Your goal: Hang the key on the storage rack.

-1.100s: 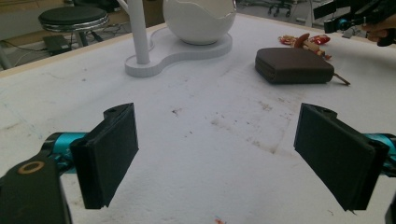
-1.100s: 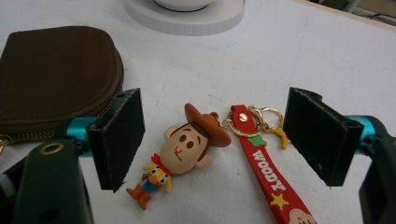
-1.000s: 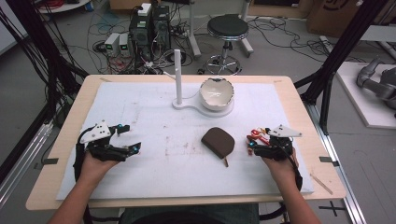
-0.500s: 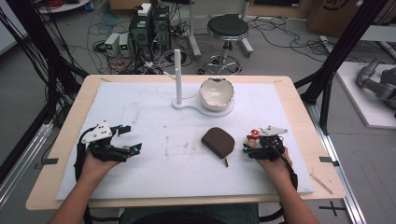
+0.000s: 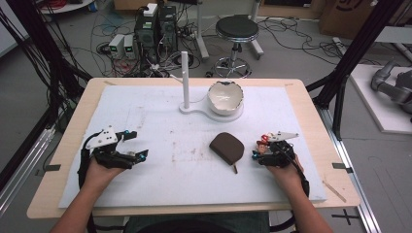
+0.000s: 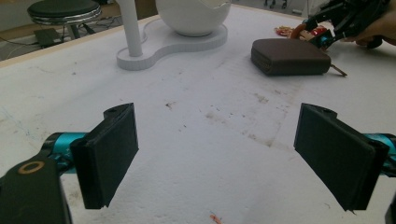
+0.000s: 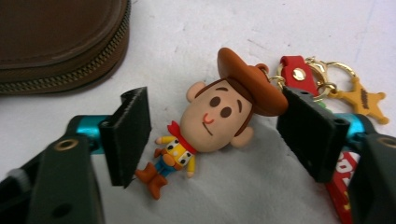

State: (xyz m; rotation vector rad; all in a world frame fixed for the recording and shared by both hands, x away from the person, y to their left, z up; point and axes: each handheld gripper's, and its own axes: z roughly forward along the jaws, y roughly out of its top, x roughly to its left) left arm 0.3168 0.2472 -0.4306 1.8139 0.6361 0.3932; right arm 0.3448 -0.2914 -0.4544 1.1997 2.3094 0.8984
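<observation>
**Right gripper closing in around a cowboy keychain**

A wooden table (image 5: pixel 63 145) is carrying a white foam mat (image 5: pixel 160 179) that is covering most of its top. At the far middle of the mat a white stand (image 5: pixel 192 106) is sitting, with an upright post (image 5: pixel 184 77) rising at its left end and a white egg-shaped bowl (image 5: pixel 225 97) resting on its right end. Nearer the person, a little right of centre, a brown zippered pouch (image 5: pixel 227 147) is lying flat, its pull tab pointing toward the person.

The left gripper (image 5: pixel 132 144) is resting low over the left part of the mat, well apart from everything else. In the left gripper view its jaws are standing wide apart over bare foam with nothing between them.

The right gripper (image 5: pixel 259 147) is lying at the right side of the mat, just beside the pouch. In the right gripper view its jaws are straddling a cowboy figure keychain (image 7: pixel 210 123), which is lying on its back on the foam. The jaws have just been closing a little, yet both pads are standing clear of the figure. Its brown hat is coming close to the right-hand pad (image 7: pixel 310 133). A red strap (image 7: pixel 296 70), gold rings and a gold star charm (image 7: pixel 364 100) are trailing behind that pad.
</observation>
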